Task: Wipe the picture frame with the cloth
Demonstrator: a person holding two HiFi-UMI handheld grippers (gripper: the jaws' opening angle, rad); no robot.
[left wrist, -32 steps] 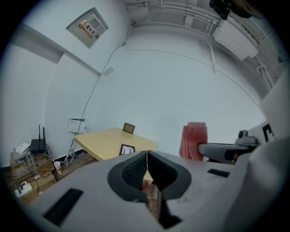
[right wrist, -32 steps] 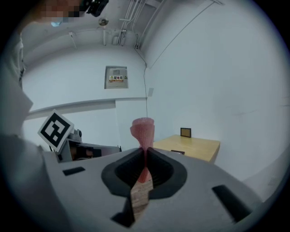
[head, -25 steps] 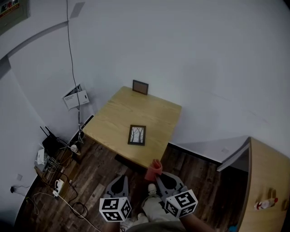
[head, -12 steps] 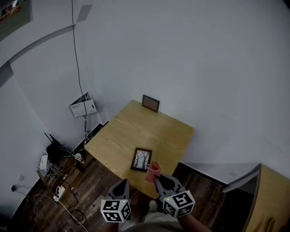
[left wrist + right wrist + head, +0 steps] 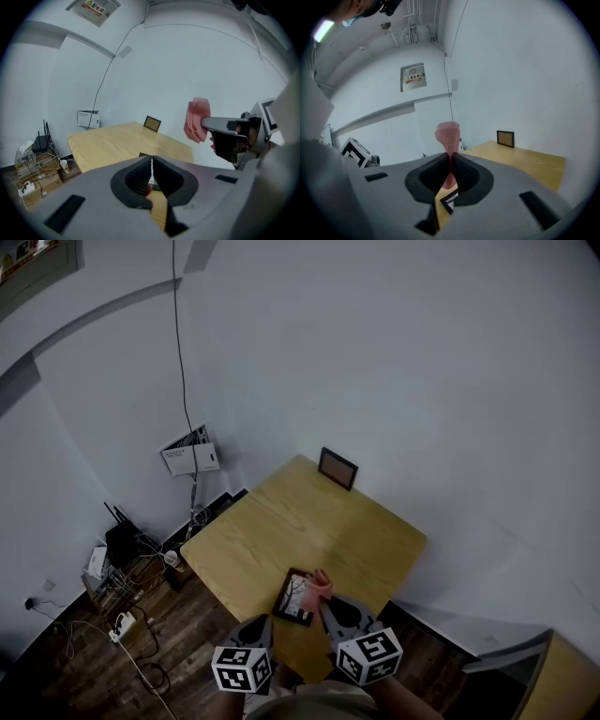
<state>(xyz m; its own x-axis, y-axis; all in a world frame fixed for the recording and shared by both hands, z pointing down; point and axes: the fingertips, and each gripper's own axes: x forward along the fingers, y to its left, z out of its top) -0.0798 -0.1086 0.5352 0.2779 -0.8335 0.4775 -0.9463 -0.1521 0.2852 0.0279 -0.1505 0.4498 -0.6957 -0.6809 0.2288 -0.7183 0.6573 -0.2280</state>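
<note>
A dark picture frame [image 5: 294, 597] lies flat near the front edge of the wooden table [image 5: 281, 531]; its tree print shows between my jaws in the right gripper view [image 5: 450, 201]. A pink cloth [image 5: 317, 588] is pinched in my right gripper [image 5: 325, 602], which is shut on it and hovers at the flat frame's right side. The cloth [image 5: 448, 133] sticks up from the jaws. My left gripper [image 5: 260, 620] is shut and empty, just short of the table's front edge. From the left gripper view [image 5: 151, 161] the cloth [image 5: 198, 119] hangs to the right.
A second small frame [image 5: 337, 468] stands upright at the table's far edge against the wall. Cables, a router and a power strip [image 5: 122, 563] crowd the floor at left. A wall box with papers [image 5: 192, 455] hangs beside a cable. A wooden cabinet [image 5: 567, 681] is at lower right.
Both grippers have moved forward from over the floor to the table's front edge. The cloth now hovers beside the flat frame. Both stayed shut.
</note>
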